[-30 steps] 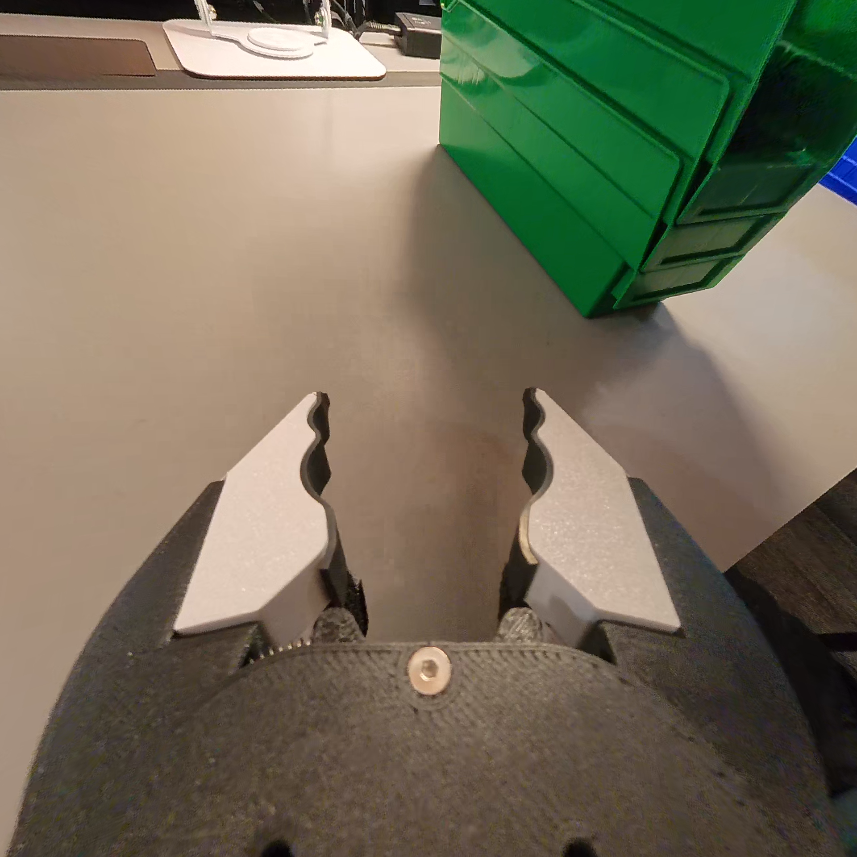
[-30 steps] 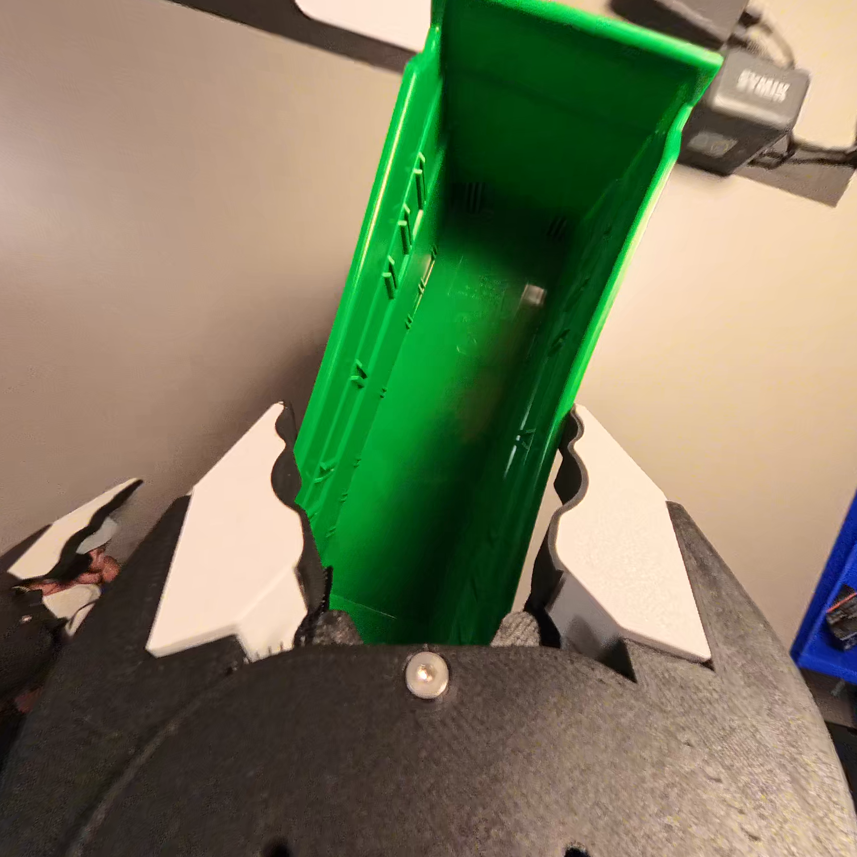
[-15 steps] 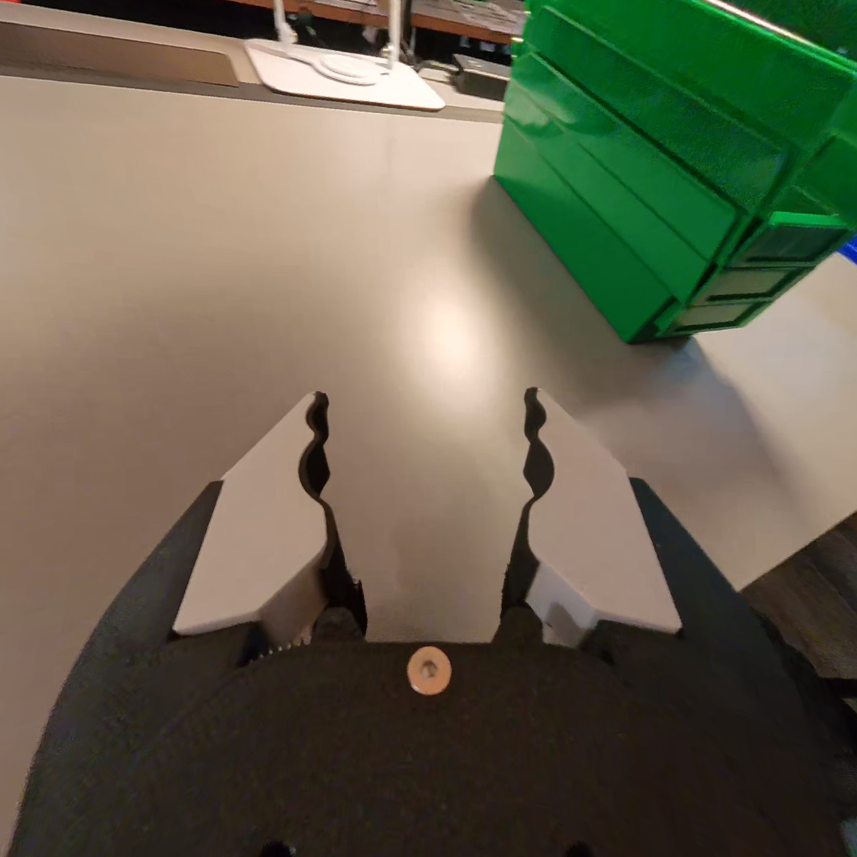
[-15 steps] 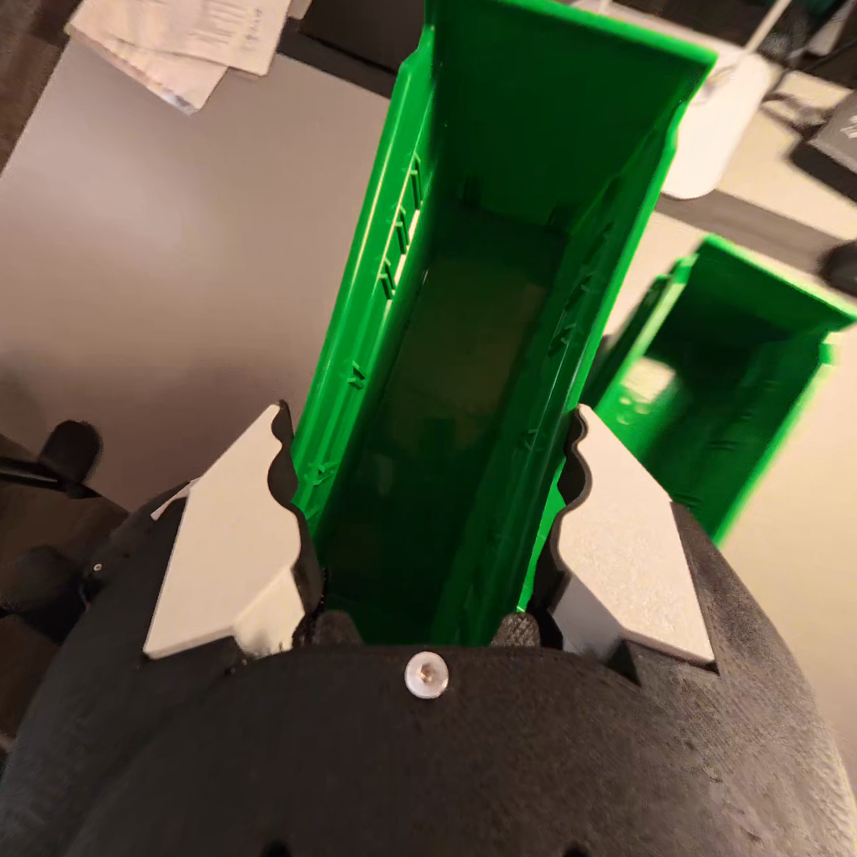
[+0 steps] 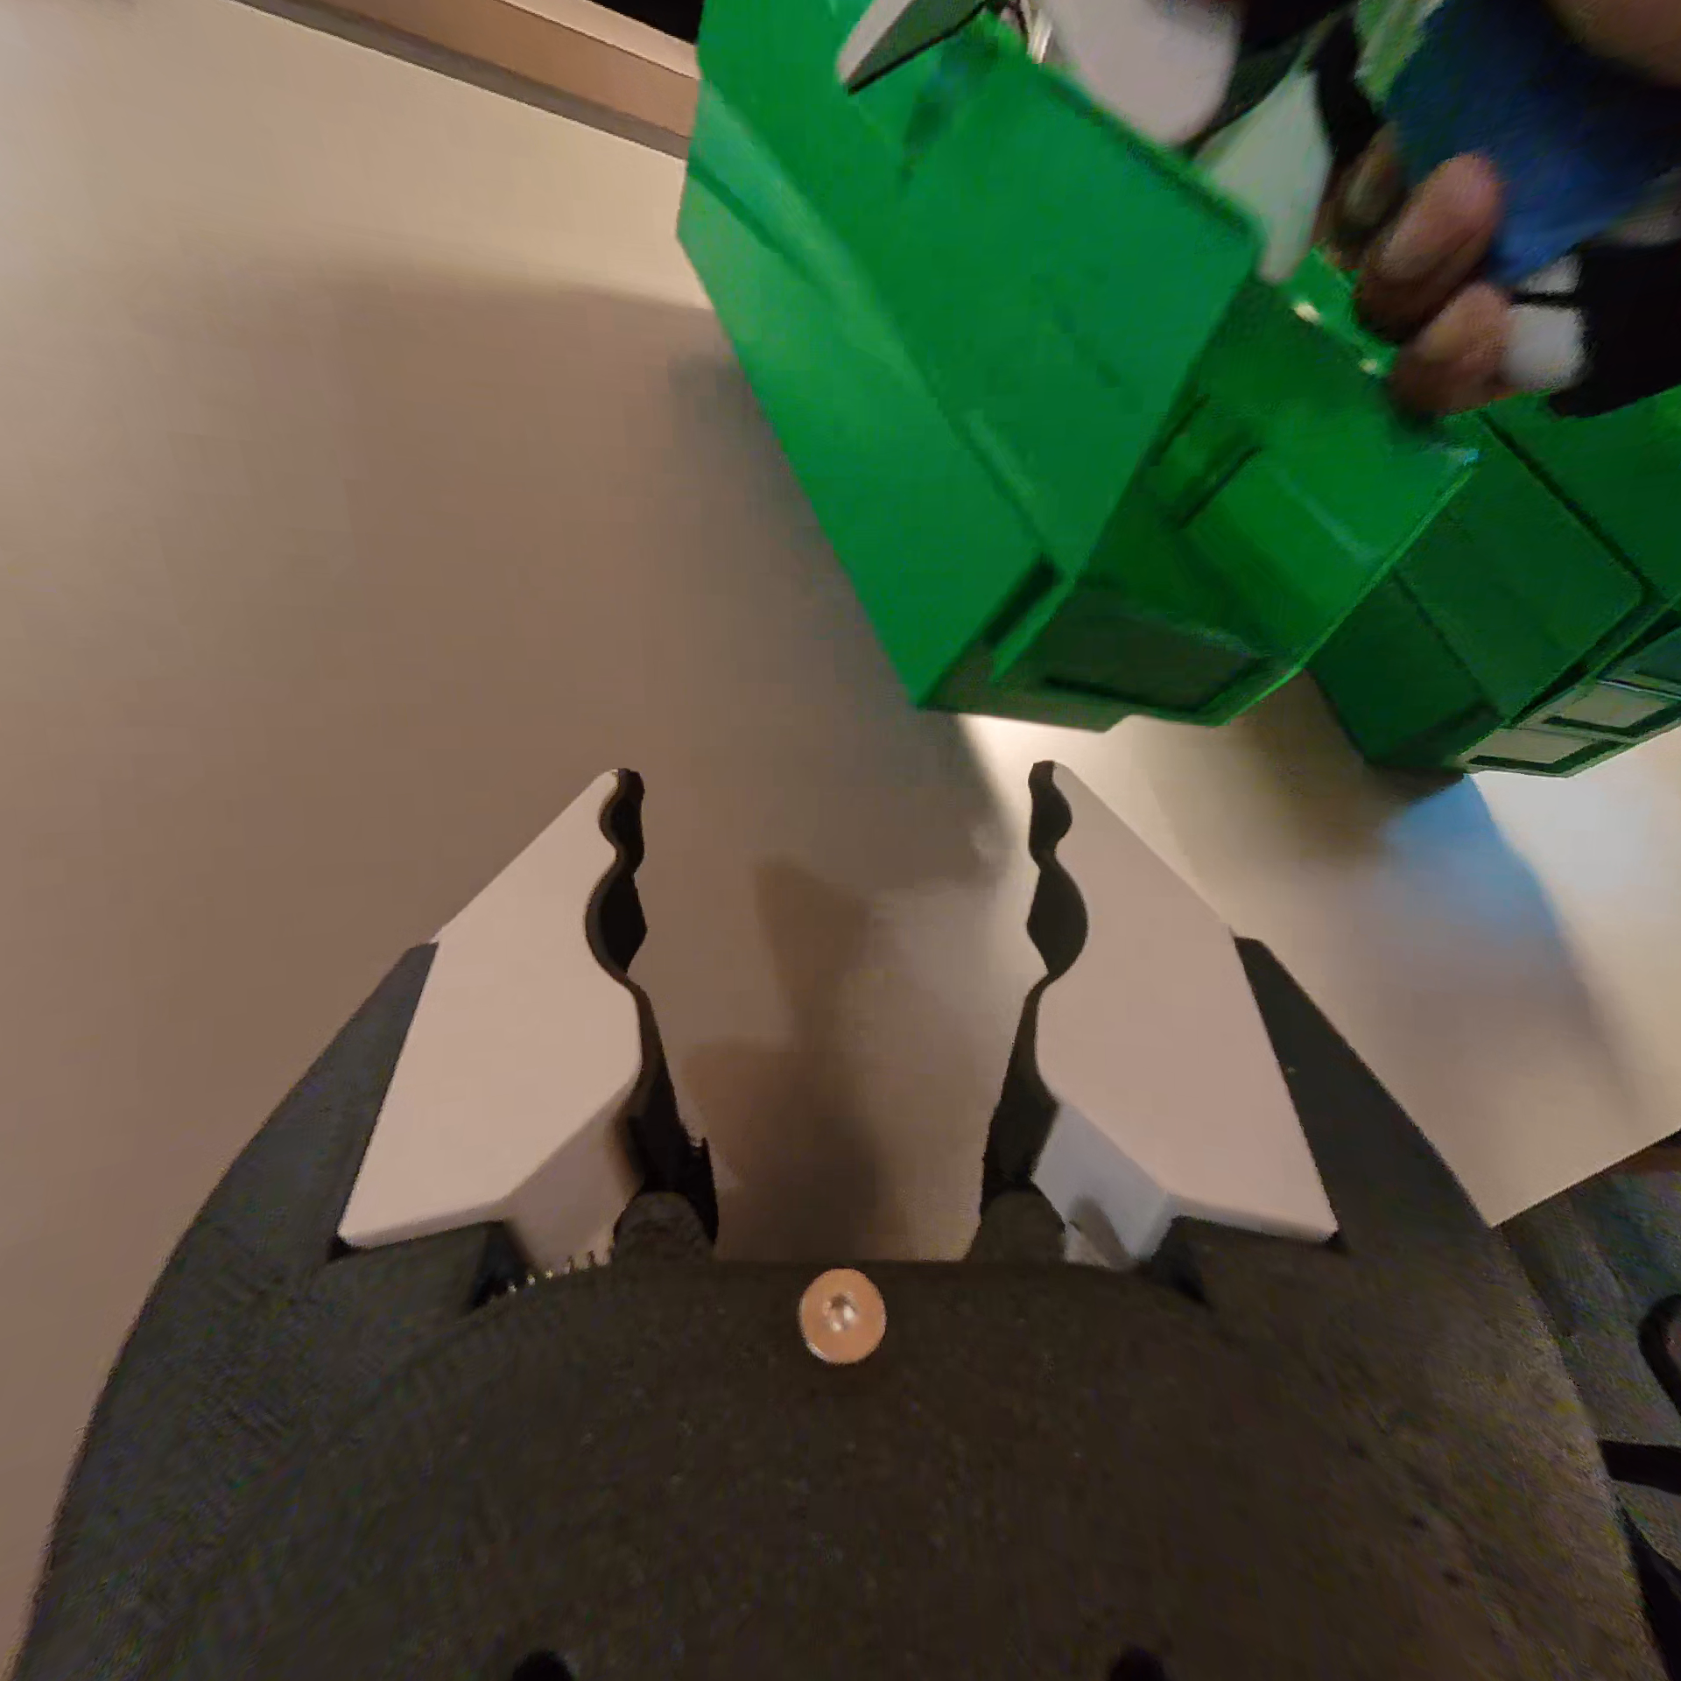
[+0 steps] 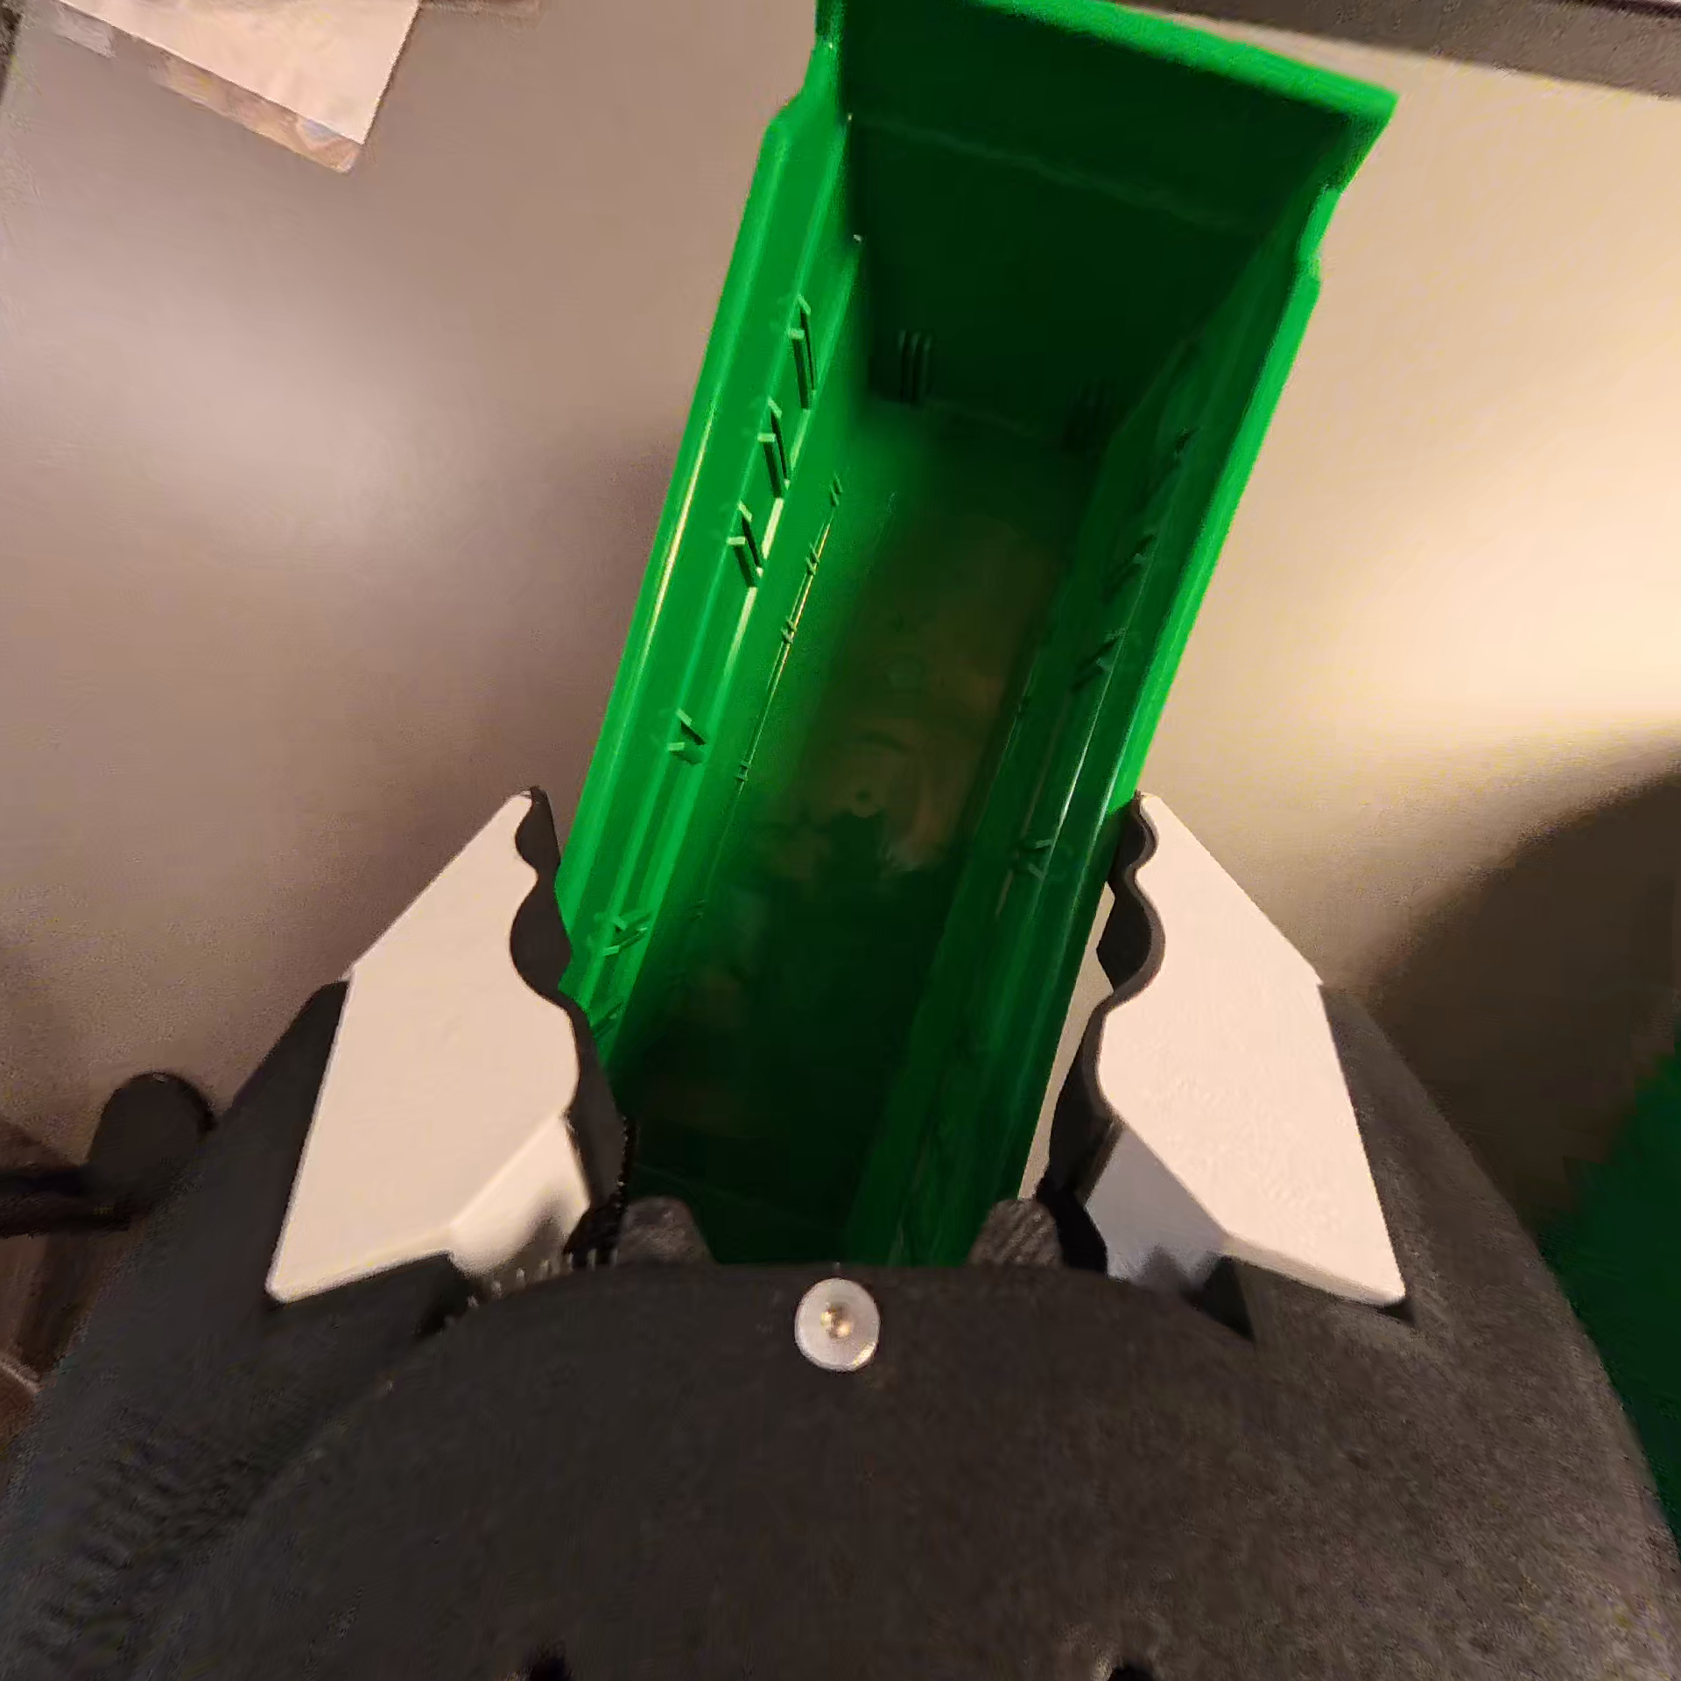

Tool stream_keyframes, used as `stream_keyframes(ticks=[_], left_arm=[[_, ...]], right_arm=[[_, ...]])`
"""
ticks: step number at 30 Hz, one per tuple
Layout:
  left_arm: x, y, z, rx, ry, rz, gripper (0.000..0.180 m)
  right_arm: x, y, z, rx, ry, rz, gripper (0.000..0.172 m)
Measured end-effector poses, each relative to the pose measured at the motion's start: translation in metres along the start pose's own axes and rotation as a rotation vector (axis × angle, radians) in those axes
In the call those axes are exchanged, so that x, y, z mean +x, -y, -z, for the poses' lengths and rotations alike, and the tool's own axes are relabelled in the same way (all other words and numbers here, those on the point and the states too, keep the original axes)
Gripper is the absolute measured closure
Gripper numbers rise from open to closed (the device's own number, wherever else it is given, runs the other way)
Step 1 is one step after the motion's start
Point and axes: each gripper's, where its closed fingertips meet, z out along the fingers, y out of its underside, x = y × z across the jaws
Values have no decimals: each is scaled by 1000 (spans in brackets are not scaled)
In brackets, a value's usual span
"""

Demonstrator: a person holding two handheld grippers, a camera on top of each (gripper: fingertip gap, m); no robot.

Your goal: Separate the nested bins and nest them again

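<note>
While the right gripper (image 6: 832, 810) clamps a long green plastic bin (image 6: 955, 591), only the left view shows stacked green bins (image 5: 1492, 628).
Left gripper (image 5: 835, 782) gapes bare; the held bin now hangs nearer it than before.

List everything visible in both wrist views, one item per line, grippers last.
Green bin: one, open top facing the camera, between the right gripper's fingers, both pads against its side walls; in the left wrist view it hangs tilted above the table.
Green bin stack: one nested stack, count of bins unclear, on the table at right.
Table: one, beige, under everything.
Papers: a few sheets, white, upper left of the right wrist view.
Hand: one, blurred, upper right of the left wrist view.
Left gripper: black body, white fingers, open, nothing between them.
Right gripper: black body, white fingers, holding the bin.
</note>
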Motion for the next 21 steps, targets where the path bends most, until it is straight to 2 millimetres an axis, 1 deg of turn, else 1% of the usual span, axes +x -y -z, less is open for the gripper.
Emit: stream_keyframes(ticks=[3,4,5,7,9,11,12,14,15,16,17,19,21], left_arm=[[0,0,1,-6,-17,18,95],[-3,-1,1,-16,-12,16,95],[-5,-2,2,-24,-4,12,95],[-9,-2,5,-30,-8,18,94],[-10,-1,5,-26,-39,52,94],[-10,-1,5,-24,-56,72,94],[-10,-1,5,-25,-60,75,94],[-10,-1,5,-27,-57,70,94],[-10,-2,4,-29,-54,64,94],[-9,-2,4,-32,-49,57,94],[-9,-3,4,-34,-44,49,94],[-7,-1,6,-23,-35,22,94],[3,2,10,-12,-54,-12,97]], right_arm=[[-13,-2,-21,-7,-6,-10,48],[-16,-3,-26,-6,-10,-13,42],[-19,-1,-27,8,-17,0,42],[-23,-1,-28,10,-17,23,38],[-32,3,-22,44,43,16,34],[-35,7,-8,78,86,34,27],[-37,10,1,100,113,44,24],[-36,15,26,148,168,61,24],[-29,18,40,167,166,80,24],[-16,21,54,184,136,103,24],[2,24,68,197,86,126,24],[53,29,97,208,-52,149,22],[107,29,123,194,-161,127,21]])
